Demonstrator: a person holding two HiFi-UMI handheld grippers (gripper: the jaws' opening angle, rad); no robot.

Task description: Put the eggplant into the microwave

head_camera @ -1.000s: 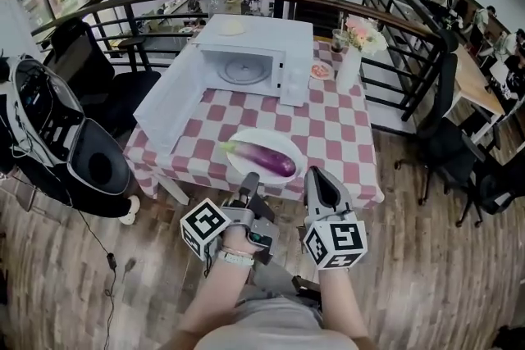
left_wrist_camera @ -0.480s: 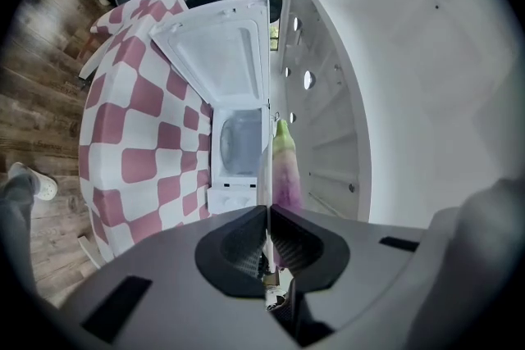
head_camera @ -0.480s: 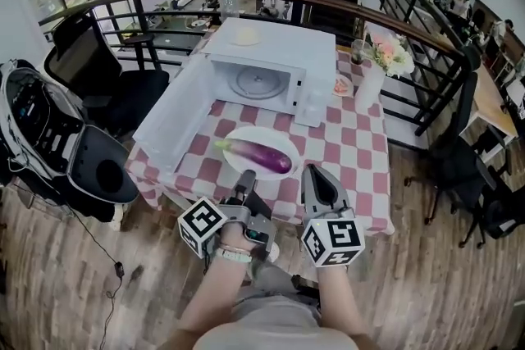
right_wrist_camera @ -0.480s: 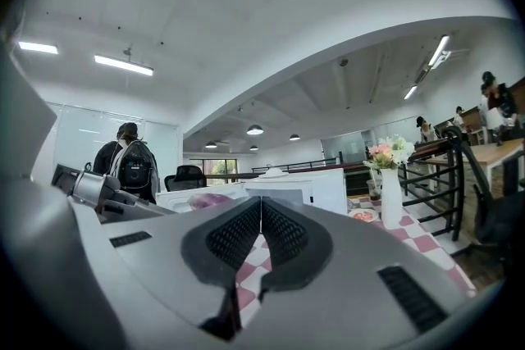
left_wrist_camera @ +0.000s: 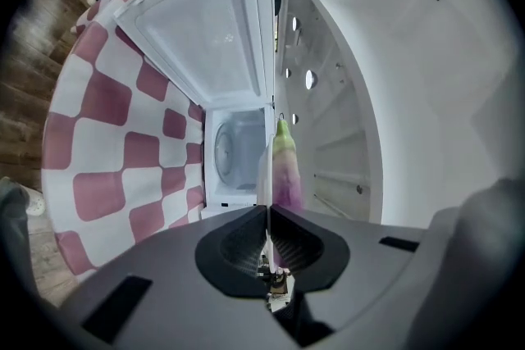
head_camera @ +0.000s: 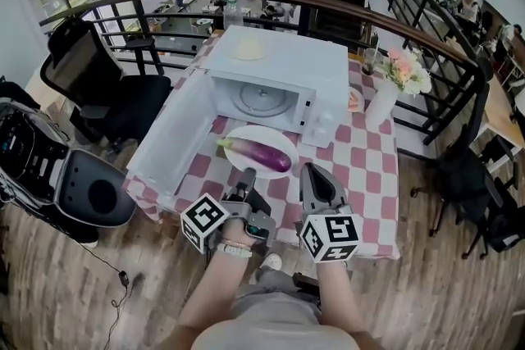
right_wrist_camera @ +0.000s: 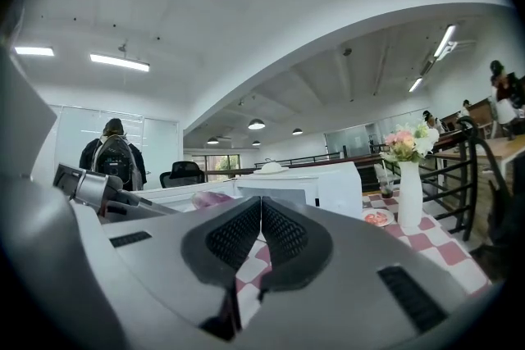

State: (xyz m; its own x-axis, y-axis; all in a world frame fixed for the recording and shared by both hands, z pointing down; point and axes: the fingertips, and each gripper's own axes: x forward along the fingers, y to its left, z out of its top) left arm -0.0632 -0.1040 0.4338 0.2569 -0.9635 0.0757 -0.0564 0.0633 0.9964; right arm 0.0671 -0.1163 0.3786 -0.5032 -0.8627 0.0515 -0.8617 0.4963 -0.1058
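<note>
A purple eggplant (head_camera: 261,153) with a green stem lies on a white plate (head_camera: 268,132), on the checked table in front of the white microwave (head_camera: 283,65). The microwave's door (head_camera: 176,135) hangs open to the left and the turntable shows inside. My left gripper (head_camera: 248,175) is shut and empty, just short of the plate's near rim. My right gripper (head_camera: 313,170) is shut and empty beside it, to the right of the plate. In the left gripper view the eggplant (left_wrist_camera: 285,168) lies straight ahead of the closed jaws, with the open cavity (left_wrist_camera: 236,156) behind it.
A white vase of flowers (head_camera: 384,98) and a small dish (head_camera: 354,100) stand right of the microwave. A pale object (head_camera: 248,50) sits on its top. A black office chair (head_camera: 98,86) and a grey seat (head_camera: 90,193) are at the left; a railing (head_camera: 172,0) runs behind the table.
Both grippers have come forward to the table's near edge, close to the plate. Their jaws stay shut. The eggplant has not moved on the plate.
</note>
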